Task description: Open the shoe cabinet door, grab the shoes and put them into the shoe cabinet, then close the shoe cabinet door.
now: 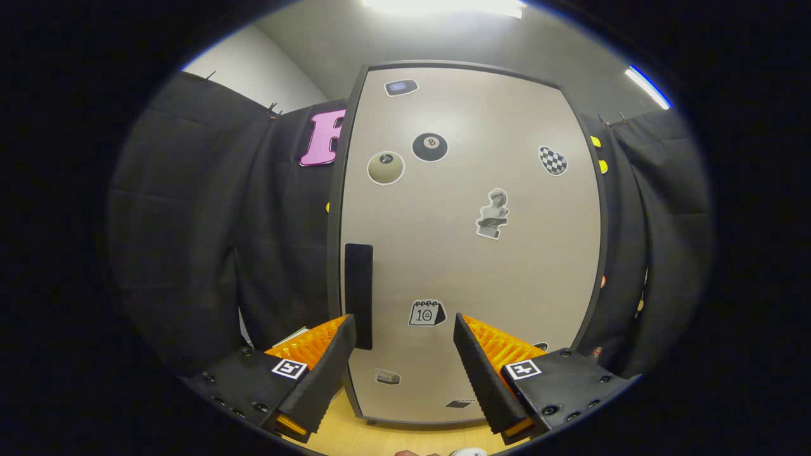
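Observation:
The shoe cabinet (pixel 469 266) stands straight ahead of me, a tall beige door in a dark frame, and the door is closed. Several stickers dot its front. A black vertical handle (pixel 358 295) sits near the door's left edge. My gripper (pixel 403 323) is open, held a short way in front of the door's lower part. The left fingertip is just beside the handle's lower end, and nothing is between the fingers.
Black cloth walls hang on both sides of the cabinet. A light wooden surface (pixel 380 437) runs under the cabinet and my fingers. A small white object (pixel 470 452) lies on it close beneath me.

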`<state>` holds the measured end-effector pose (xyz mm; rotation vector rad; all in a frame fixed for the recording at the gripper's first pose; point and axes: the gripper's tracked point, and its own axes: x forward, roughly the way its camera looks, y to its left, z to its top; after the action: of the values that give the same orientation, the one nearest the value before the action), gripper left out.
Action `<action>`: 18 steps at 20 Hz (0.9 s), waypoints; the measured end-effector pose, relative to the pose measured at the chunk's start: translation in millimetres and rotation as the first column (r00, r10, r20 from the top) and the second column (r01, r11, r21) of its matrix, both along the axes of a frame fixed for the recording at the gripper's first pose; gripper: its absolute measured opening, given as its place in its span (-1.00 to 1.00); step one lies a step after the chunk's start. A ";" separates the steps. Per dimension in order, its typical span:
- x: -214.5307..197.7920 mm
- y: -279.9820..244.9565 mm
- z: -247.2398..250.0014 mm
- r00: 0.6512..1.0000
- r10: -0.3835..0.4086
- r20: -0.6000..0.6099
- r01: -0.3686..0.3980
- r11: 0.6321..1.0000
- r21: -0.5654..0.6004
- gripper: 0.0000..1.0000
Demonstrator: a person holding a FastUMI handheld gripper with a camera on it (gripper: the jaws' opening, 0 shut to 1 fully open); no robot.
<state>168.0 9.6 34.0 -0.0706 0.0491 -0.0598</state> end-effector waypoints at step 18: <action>76.4 44.3 -28.1 0.996 0.058 -0.068 -0.059 0.998 -0.012 -0.02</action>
<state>244.4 53.9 5.9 -0.0883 0.1146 0.0009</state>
